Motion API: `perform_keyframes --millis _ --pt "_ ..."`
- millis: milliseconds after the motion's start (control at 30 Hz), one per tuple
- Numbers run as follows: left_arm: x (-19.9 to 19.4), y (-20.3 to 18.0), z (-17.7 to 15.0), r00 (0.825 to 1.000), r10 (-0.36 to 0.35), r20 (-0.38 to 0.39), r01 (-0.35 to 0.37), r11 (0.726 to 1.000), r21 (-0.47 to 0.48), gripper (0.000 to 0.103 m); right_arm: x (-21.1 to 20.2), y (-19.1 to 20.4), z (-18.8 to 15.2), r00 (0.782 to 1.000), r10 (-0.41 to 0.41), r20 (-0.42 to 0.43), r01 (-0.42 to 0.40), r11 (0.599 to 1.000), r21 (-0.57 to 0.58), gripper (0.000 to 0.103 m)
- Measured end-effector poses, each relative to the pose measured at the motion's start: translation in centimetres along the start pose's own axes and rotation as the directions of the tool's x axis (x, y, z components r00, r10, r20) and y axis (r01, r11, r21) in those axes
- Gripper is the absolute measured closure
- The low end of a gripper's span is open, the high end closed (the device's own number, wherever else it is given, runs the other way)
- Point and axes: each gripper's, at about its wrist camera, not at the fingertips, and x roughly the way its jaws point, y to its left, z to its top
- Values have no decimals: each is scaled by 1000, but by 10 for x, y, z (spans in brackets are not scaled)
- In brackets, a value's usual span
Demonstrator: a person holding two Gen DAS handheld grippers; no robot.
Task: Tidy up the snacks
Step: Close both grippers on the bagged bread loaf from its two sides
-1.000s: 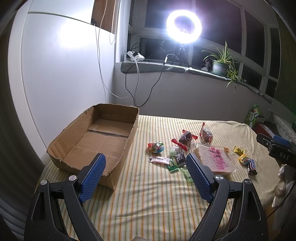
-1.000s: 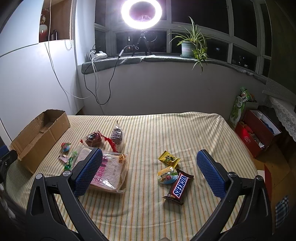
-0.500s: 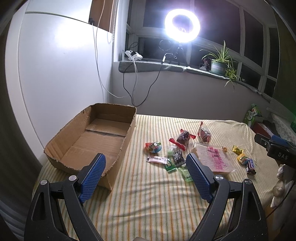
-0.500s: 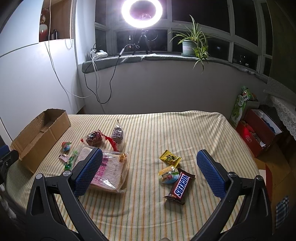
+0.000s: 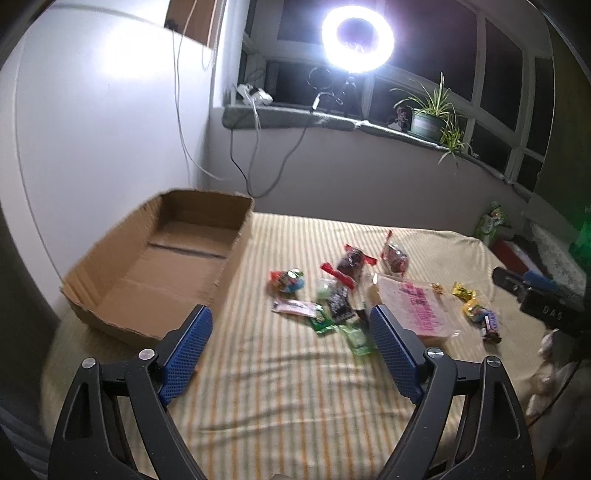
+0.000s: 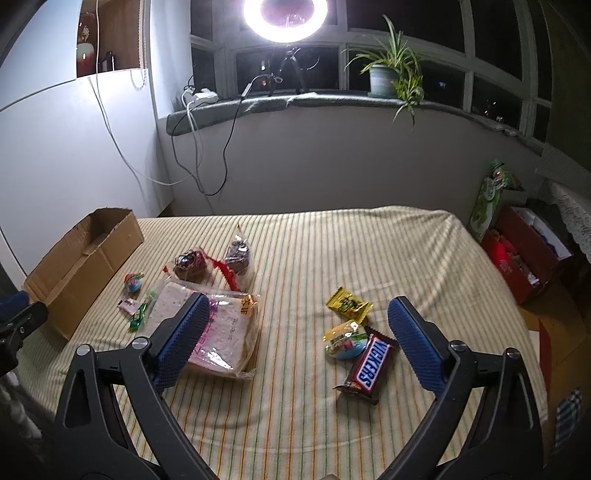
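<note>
An open cardboard box lies at the left of a striped table. Several snacks are scattered right of it: a colourful round candy, small green packets, a bagged bread loaf, two dark wrapped cakes, a yellow packet, an egg-shaped sweet and a Snickers bar. My left gripper hovers open short of the green packets. My right gripper is open and empty, between the loaf and the Snickers bar.
A ring light and a potted plant stand on the windowsill behind. Cables hang down the wall. Red boxes sit on the floor past the table's right edge. The right gripper's body shows at the left view's right side.
The left gripper has risen a little and shifted right, so the box and snacks sit lower and further left in its view. The right gripper has edged forward slightly. Both stay open.
</note>
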Motion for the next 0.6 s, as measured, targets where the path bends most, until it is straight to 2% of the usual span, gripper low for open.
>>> perform_keyframes --millis 67,100,200,267,433,600 --pt "4 -1 -1 1000 -23 -15 23 1000 -9 19 5 -1 -3 999 26 -20 -26 1000 8 6" --pt "6 -2 -1 999 -34 -23 34 999 -13 20 8 -2 -4 999 37 -31 -37 999 14 11" --pt "14 -6 -3 997 -67 -47 66 998 -21 22 18 -4 -8 992 91 -83 -88 995 41 16" --pt "18 -9 -4 994 -88 -62 87 996 -21 27 23 -5 -11 987 122 -104 -117 992 57 18" --pt "36 -18 -6 978 -172 -117 167 985 -45 33 42 -5 -18 951 253 -176 -236 965 110 26" --pt "53 -30 -7 956 -244 -161 235 969 -74 39 57 -2 -23 922 322 -214 -296 944 143 27"
